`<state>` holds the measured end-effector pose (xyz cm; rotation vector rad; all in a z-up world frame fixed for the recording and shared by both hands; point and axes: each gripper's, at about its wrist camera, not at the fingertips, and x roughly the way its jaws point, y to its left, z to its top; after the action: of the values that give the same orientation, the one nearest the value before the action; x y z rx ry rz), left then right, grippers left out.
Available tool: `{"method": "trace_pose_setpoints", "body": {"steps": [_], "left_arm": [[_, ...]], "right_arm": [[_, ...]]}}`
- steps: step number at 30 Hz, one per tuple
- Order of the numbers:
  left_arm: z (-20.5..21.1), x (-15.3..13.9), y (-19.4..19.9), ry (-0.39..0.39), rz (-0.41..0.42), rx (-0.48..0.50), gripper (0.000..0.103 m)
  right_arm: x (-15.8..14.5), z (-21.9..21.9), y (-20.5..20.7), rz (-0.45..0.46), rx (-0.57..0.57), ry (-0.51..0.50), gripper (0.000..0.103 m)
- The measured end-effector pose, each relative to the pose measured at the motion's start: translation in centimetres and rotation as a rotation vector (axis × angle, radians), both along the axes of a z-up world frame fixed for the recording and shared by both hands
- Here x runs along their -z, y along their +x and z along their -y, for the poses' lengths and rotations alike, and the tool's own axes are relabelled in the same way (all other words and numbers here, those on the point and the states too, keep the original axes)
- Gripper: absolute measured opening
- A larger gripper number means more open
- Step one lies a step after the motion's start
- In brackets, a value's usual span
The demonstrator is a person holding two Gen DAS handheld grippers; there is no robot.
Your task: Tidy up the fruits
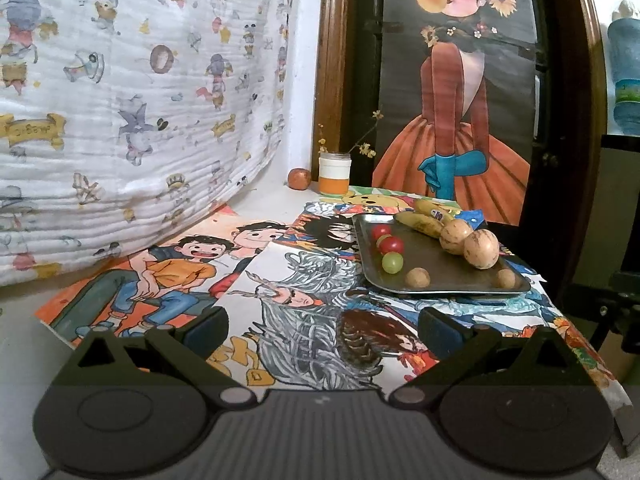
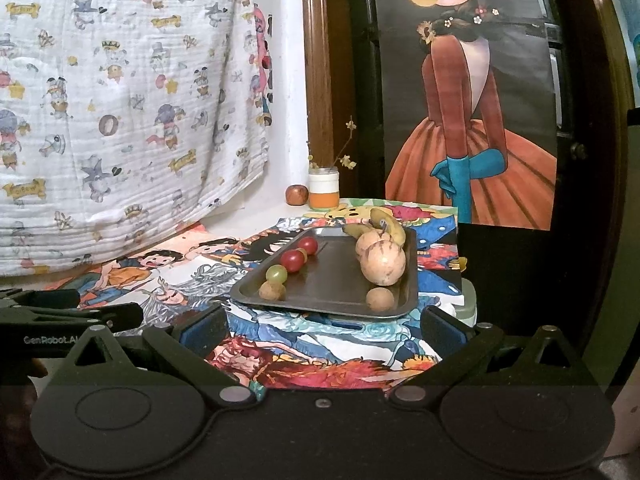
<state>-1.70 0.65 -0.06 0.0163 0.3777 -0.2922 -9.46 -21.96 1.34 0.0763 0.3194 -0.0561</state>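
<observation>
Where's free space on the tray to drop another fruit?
The middle of the metal tray is bare, bordered by the tomato and grape row on one side and the two large tan fruits on the other. The far end is crowded by bananas. Small tan balls sit at the near corners.

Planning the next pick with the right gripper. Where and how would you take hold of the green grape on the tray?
Grip the green grape across its round middle, coming from above. A small brown fruit sits close in front and a red tomato close behind, so its left and right sides look freest for the fingers.
</observation>
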Motion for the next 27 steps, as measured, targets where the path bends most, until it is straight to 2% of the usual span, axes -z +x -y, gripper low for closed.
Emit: {"method": "trace_pose_setpoints", "body": {"steps": [27], "left_arm": [[-0.98, 0.41, -0.25, -0.001, -0.013, -0.023, 0.103]], "right_arm": [[0.37, -0.27, 0.17, -0.029, -0.009, 0.012, 0.102]]}}
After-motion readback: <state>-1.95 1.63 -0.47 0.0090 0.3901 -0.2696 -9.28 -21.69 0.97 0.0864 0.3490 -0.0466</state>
